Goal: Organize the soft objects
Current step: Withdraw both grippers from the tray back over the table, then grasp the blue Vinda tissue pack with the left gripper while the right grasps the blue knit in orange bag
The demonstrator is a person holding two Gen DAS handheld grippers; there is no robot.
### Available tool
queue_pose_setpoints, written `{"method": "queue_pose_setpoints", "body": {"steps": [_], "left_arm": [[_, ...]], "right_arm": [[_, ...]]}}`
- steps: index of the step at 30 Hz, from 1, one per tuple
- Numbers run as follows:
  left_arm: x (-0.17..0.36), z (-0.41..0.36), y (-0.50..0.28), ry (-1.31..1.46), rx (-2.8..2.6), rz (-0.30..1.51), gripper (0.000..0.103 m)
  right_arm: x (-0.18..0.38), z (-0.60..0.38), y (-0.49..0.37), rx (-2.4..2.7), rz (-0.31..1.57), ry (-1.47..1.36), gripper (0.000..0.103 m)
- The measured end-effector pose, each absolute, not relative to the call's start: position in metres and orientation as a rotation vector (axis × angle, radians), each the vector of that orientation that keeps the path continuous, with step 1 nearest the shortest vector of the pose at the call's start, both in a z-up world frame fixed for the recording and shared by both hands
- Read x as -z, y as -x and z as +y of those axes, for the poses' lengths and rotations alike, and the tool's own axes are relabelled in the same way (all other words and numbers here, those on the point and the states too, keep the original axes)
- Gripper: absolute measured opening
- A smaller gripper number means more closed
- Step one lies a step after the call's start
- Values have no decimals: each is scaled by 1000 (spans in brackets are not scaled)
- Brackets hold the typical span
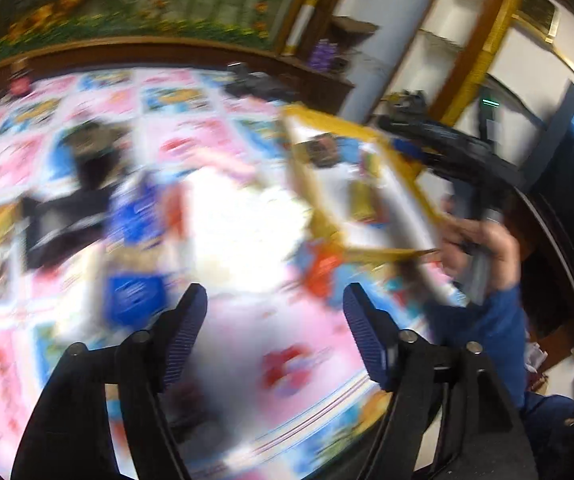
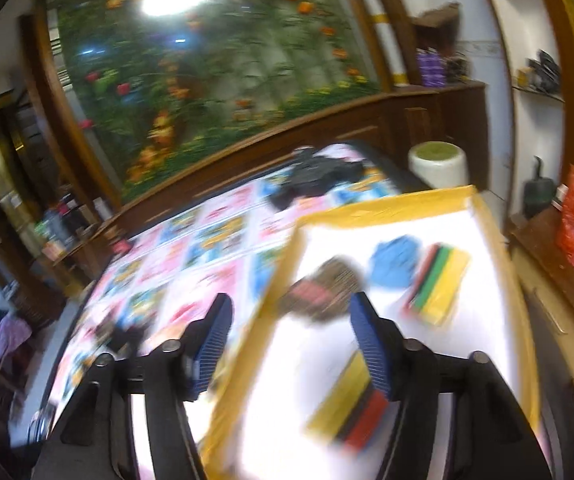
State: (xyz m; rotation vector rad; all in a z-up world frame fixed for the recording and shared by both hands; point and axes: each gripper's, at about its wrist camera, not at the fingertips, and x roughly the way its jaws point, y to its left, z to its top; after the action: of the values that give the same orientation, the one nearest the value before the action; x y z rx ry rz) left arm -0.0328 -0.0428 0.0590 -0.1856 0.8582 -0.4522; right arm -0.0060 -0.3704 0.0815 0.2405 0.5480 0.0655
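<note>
Both sets of fingers stand apart with nothing between them: left gripper [image 1: 275, 320] over the patterned bed cover [image 1: 215, 96], right gripper [image 2: 291, 336] straddling the near left edge of the yellow-rimmed white tray [image 2: 387, 210]. Pictures are badly smeared, so details are coarse.

Soft objects already in the tray, from the right wrist view: a blue crumpled piece [image 2: 395, 256] at about 1 o'clock from my right fingers, a brown-and-pink bundle [image 2: 323, 288] at 12, a striped sponge block [image 2: 439, 284] at 2, another striped block [image 2: 347, 408] at 5, partly behind the right finger.

Loose things on the bed, left wrist view: a blue piece [image 1: 137, 300] at 9 o'clock of my left fingers, another blue shape [image 1: 135, 216] at 10, dark shapes [image 1: 67, 220] farther out at 10. What they are I cannot tell.

Judgement: the step is fetching the next loose piece. Best to steady the left hand, centre the nearest blue piece between the fingers, and pinch its middle so it does not fold out. My right hand [image 1: 483, 248] should keep clear of the tray rim.
</note>
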Motion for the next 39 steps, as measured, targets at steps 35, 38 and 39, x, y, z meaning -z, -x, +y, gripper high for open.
{"method": "queue_pose_setpoints", "body": {"steps": [35,38,39], "left_arm": [[-10,-17,12,214,393,874,50],[-11,-15,13,233,414,864,50],[-12,-14,13,243,418,858,50]], "right_arm": [[3,-267,22,-226,913,23,57],[8,-255,20,-253,912,46,29],[9,-252,21,-268,909,50,29]]}}
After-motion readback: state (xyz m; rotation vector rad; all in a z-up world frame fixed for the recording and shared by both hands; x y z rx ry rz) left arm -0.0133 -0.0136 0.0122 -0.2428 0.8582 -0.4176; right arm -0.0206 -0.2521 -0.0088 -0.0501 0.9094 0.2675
